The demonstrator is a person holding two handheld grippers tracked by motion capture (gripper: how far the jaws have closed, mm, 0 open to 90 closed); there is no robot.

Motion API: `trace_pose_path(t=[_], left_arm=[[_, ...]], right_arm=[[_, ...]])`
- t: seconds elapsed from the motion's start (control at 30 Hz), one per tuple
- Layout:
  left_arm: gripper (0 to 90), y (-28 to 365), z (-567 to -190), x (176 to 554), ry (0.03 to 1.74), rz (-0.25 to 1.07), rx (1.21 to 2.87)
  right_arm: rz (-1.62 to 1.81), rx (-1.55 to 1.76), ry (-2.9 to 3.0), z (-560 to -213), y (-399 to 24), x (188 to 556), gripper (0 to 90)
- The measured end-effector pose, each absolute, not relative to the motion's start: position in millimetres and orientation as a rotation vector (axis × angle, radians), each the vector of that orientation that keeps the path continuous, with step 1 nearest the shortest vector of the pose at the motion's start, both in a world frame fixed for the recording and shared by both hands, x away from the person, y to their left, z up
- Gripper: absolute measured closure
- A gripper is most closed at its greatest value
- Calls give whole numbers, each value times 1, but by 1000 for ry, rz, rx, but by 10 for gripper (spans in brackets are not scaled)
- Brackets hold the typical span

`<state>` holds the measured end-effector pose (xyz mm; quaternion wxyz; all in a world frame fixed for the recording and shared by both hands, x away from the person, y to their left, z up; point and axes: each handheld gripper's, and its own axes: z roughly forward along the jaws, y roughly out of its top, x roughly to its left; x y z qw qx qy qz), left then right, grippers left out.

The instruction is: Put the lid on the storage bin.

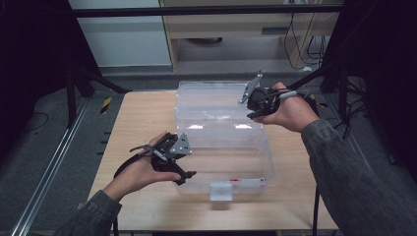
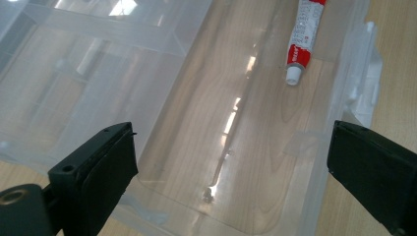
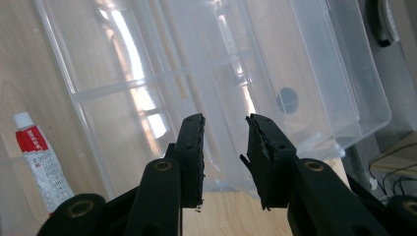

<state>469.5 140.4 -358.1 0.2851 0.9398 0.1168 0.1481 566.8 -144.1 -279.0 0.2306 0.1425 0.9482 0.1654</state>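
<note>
A clear plastic box [image 1: 223, 147] sits in the middle of the wooden desk [image 1: 133, 128], its lid [image 1: 211, 101] swung up and standing at the far side. The box has a white latch [image 1: 221, 191] on its near wall. Inside lies one thing: a red-and-white tube [image 1: 247, 181], flat on the floor of the box close to the near wall, just right of the latch. In the left gripper view the tube [image 2: 302, 42] shows its white cap pointing toward the camera, and the rest of the box floor around it is bare plastic with the wood grain showing through.

The left gripper [image 1: 184, 173] hovers at the near left corner of the box, its fingers [image 2: 98, 167] spread wide, one on each side of the box's end with nothing pressed between them (the tube lies well ahead of them).

The right gripper [image 1: 255, 109] is up at the far right, at the raised lid. Its fingers [image 3: 192, 147] are spread only narrowly; they sit just at the lid's edge, but whether the pads touch it I cannot tell. In the right gripper view the ribbed clear lid fills the space past the fingers, and the tube [image 3: 39, 157] lies off to the left.
</note>
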Motion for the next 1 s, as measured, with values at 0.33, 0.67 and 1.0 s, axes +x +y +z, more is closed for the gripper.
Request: trace_pose_path(t=[0.33, 0.67, 1.0], left_arm=[[47, 138, -364, 468, 278, 379, 2539], [51, 138, -368, 467, 273, 365, 2561], [89, 135, -377, 462, 217, 320, 2643]], right_arm=[[346, 230, 2668, -291, -128, 580, 668], [260, 171, 2701, -299, -127, 587, 719], [243, 128, 2712, -302, -130, 588, 796]])
